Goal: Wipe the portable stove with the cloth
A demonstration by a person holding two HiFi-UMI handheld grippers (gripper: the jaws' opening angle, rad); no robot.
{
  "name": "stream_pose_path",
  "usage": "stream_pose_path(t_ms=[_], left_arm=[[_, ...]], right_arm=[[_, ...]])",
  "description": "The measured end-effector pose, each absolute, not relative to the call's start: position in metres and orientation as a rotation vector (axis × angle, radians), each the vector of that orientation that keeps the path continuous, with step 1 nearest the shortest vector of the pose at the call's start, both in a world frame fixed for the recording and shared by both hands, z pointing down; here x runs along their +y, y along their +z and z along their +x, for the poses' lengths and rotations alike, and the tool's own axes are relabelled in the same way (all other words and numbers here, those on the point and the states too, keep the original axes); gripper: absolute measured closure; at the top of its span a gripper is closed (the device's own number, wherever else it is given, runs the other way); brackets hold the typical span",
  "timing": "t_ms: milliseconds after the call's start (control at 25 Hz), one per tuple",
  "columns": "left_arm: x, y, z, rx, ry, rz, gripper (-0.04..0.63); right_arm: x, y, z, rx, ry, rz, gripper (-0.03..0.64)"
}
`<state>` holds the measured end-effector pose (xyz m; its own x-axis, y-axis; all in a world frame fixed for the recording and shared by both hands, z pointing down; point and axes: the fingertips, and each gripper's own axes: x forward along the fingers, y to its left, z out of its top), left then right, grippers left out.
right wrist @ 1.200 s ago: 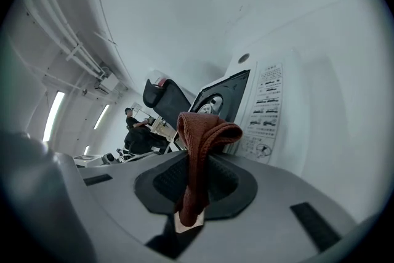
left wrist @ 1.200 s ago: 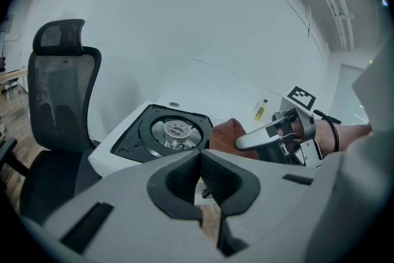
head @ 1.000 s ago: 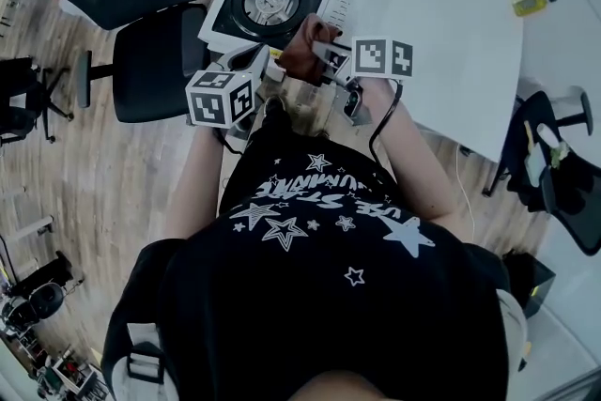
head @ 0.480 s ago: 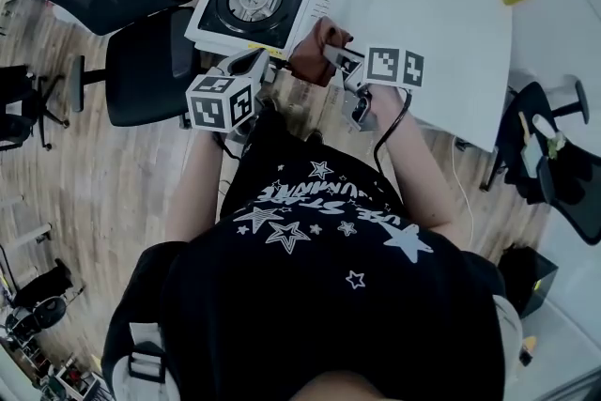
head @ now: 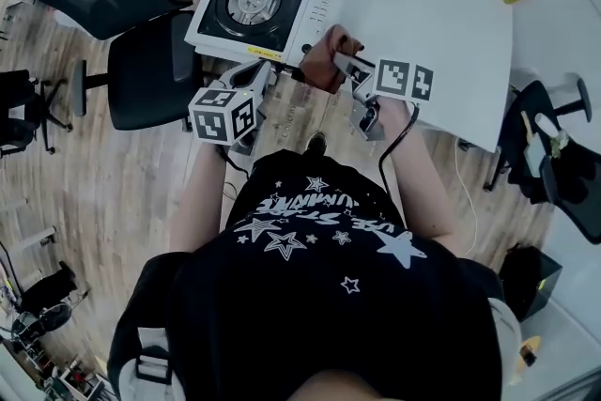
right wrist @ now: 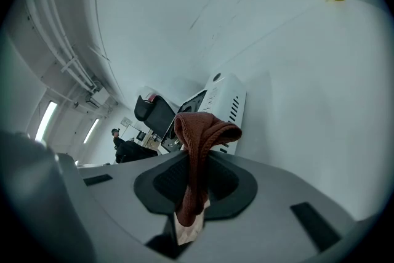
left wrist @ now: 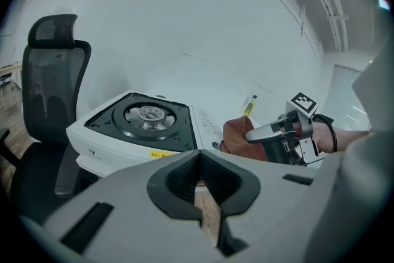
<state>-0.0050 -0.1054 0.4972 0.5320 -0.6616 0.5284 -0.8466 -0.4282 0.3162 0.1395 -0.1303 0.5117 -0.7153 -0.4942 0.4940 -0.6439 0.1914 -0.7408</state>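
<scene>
Cloth (right wrist: 198,143), clamped in right hand-held gripper (right wrist: 192,193) (beside stove (head: 258,0))

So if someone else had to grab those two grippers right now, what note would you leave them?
right gripper: shut on the brown cloth, held at the near right corner of the portable stove; contact unclear.
left gripper: jaws together, empty, just in front of the stove, off the table edge.
The stove sits at the left corner of the white table.
Done: cloth gripped and brought to the stove.
Left: wipe the stove.
</scene>
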Motion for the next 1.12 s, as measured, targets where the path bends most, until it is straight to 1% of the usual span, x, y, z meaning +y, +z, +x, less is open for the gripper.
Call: stream_pose_path(t_ms=[240,440,800,1120], left_arm=[[-0.097,0.5,-0.016,-1.217,0.415,2.211,0.588],[-0.062,0.492,-0.022,-1.193,0.389,2.235,0.588],[0.009,0.479,-0.033,-1.15,0.371,2.285,0.588],[0.068,0.467,-0.028,-1.098,0.354,2.34,0.588]], right_arm=[[-0.131,0.51,0.139,-2.312,1.548,1.158,0.56],[-0.108,0.498,0.135,-2.311,1.553,1.233,0.56],[-0.031,0.485,0.127,-2.31,1.492,1.309,0.56],[0.043,0.477,0.131,-2.299,1.355,1.392,0.56]])
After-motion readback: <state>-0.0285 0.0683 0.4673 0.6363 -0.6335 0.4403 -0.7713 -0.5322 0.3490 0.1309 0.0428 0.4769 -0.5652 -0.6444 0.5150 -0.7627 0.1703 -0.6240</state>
